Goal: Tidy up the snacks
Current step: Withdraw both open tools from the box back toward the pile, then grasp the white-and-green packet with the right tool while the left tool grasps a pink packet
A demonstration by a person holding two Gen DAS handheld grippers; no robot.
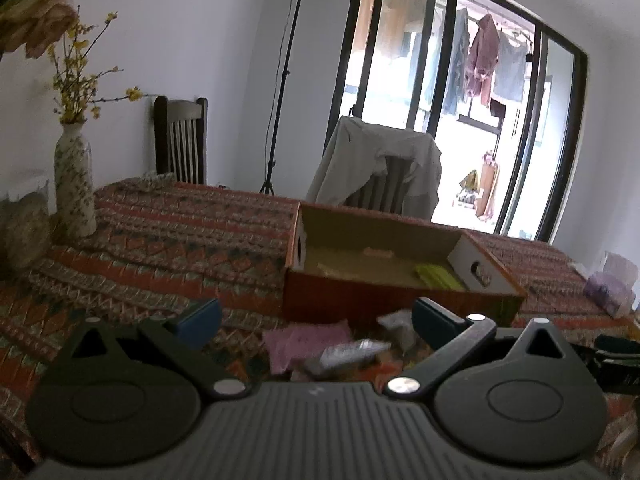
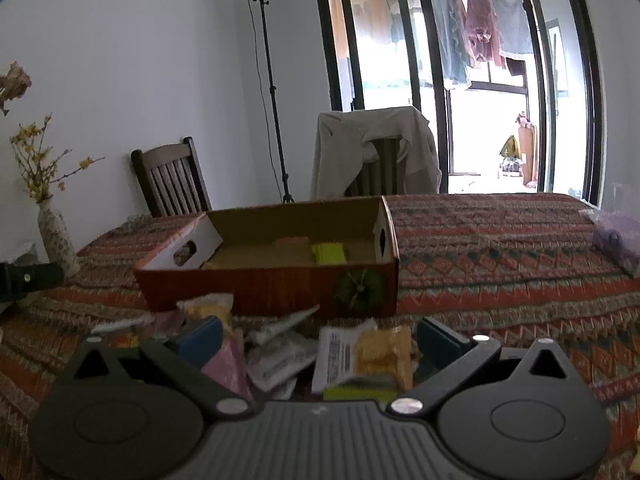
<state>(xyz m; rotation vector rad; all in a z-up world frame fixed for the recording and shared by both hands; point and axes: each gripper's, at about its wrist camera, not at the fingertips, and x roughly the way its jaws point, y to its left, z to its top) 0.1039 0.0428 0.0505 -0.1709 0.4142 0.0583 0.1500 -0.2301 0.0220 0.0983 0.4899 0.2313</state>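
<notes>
Now | your right gripper (image 2: 318, 334) gapes wide, empty, over the snack packets (image 2: 360, 354) | left gripper (image 1: 316, 316) wide, empty, farther | cardboard box (image 2: 272, 280) just beyond | yellow packet's long axis runs away from you.

no legible text, small print on white snack packet (image 2: 340, 354) too blurred
</notes>
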